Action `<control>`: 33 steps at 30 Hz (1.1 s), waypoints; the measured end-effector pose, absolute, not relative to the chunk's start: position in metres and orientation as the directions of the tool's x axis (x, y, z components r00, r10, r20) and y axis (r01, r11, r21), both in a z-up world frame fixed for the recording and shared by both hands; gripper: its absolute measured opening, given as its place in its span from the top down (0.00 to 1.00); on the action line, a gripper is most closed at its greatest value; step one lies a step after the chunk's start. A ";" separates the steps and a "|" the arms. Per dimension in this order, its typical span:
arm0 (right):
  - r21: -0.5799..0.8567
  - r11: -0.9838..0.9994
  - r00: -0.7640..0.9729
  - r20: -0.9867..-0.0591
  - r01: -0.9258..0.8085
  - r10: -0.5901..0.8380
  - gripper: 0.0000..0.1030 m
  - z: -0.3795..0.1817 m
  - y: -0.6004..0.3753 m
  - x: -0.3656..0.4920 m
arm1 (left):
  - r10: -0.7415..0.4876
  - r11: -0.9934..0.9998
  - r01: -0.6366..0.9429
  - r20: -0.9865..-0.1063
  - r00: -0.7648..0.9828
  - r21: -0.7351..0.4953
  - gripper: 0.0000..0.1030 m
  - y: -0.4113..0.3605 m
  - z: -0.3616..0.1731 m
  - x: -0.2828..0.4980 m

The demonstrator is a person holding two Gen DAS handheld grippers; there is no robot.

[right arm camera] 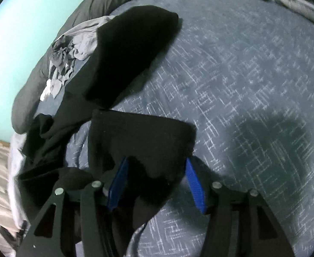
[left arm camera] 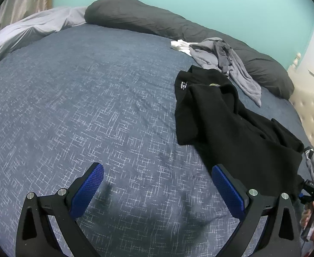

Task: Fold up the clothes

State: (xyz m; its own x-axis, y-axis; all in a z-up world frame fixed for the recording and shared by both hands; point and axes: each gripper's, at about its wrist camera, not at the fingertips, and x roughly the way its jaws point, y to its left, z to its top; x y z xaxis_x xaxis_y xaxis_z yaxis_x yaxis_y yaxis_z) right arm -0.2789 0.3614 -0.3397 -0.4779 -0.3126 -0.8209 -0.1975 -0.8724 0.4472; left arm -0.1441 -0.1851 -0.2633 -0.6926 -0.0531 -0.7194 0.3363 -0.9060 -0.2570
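While the right hand-held gripper [right arm camera: 157,180] has a bunched edge of the black garment [right arm camera: 139,137] between its blue pads, jaws half apart and not visibly pinching, it should close before pulling. The rest trails toward ten o'clock over the bed [right arm camera: 242,85]; the left hand-held gripper [left arm camera: 157,190] hovers wide apart, garment at two o'clock.

Black two-finger grippers with blue pads

Left gripper [left arm camera: 157,187] and right gripper [right arm camera: 157,182] share black angular linkage arms with triangular cut-outs, round silver pivot screws at the joints, and blue cross-hatched textured pads [left arm camera: 88,189] on the fingers' inner faces
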 end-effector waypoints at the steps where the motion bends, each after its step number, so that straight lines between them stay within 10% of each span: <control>1: 0.432 -0.882 -0.475 -0.826 -0.186 -0.304 0.69 -0.339 0.358 -0.279 | -0.053 -0.906 0.337 -0.720 -0.692 -0.257 0.00 -0.185 -0.263 -0.144; 4: 0.421 -0.892 -0.499 -0.815 -0.162 -0.294 0.91 -0.330 0.358 -0.277 | -0.052 -0.907 0.336 -0.721 -0.691 -0.256 0.00 -0.186 -0.263 -0.144; 8: 0.431 -0.892 -0.553 -0.780 -0.136 -0.293 0.95 -0.310 0.365 -0.270 | -0.050 -0.905 0.337 -0.724 -0.688 -0.258 0.00 -0.188 -0.264 -0.143; 25: 0.150 -0.919 -0.659 -0.739 -0.364 0.141 0.96 -0.227 0.532 -0.250 | -0.025 -0.885 0.353 -0.726 -0.687 -0.303 0.00 -0.191 -0.271 -0.143; 33: 0.223 -0.897 -0.664 -0.742 -0.382 0.099 0.83 -0.253 0.529 -0.240 | -0.025 -0.895 0.339 -0.725 -0.688 -0.291 0.00 -0.186 -0.272 -0.146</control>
